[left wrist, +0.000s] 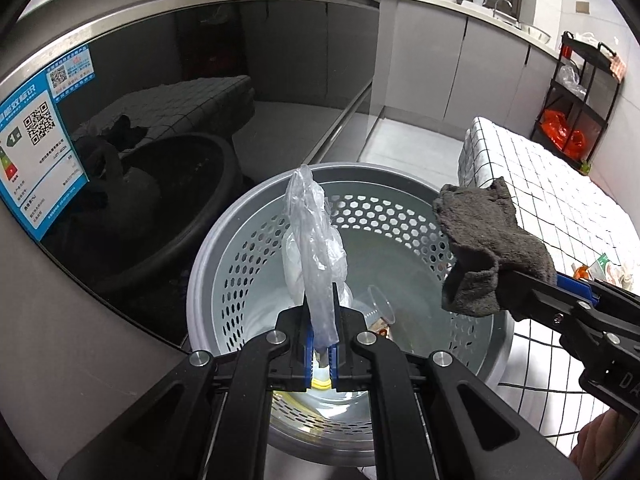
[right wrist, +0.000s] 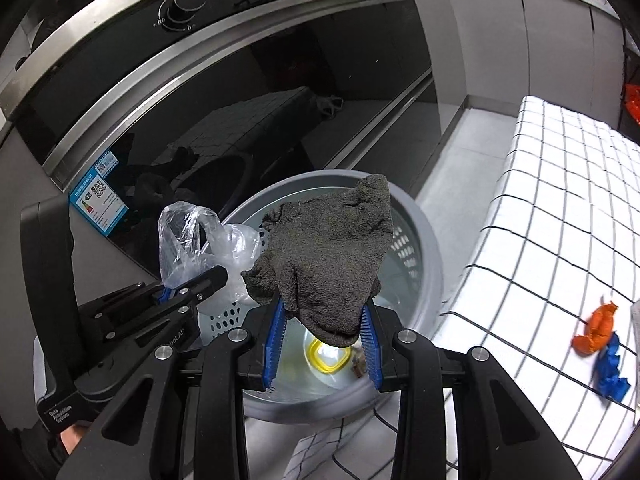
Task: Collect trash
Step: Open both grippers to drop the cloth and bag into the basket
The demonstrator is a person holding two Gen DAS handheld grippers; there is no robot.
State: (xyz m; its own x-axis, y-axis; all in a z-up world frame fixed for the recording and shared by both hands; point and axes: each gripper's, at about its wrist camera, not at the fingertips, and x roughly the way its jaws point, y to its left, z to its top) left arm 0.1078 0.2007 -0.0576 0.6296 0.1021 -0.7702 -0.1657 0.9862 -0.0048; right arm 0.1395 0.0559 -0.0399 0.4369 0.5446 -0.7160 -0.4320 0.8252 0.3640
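A grey perforated bin (left wrist: 224, 256) stands on the floor below both grippers; it also shows in the right wrist view (right wrist: 424, 248). My left gripper (left wrist: 320, 320) is shut on a clear plastic bag (left wrist: 316, 240) and holds it over the bin. The bag also shows in the right wrist view (right wrist: 188, 232). My right gripper (right wrist: 324, 320) holds a dark grey cloth (right wrist: 332, 256) over the bin, its jaws partly apart around the cloth. The cloth shows in the left wrist view (left wrist: 484, 248). In the bin lie a clear cup (left wrist: 382, 304), white plastic and a yellow-rimmed lid (right wrist: 326, 354).
A dark glass oven door (left wrist: 160, 140) is right behind the bin. A table with a white checked cloth (right wrist: 560, 208) stands to the right, with orange (right wrist: 596, 328) and blue (right wrist: 610, 368) wrappers on it. A black shelf rack (left wrist: 576, 96) stands far right.
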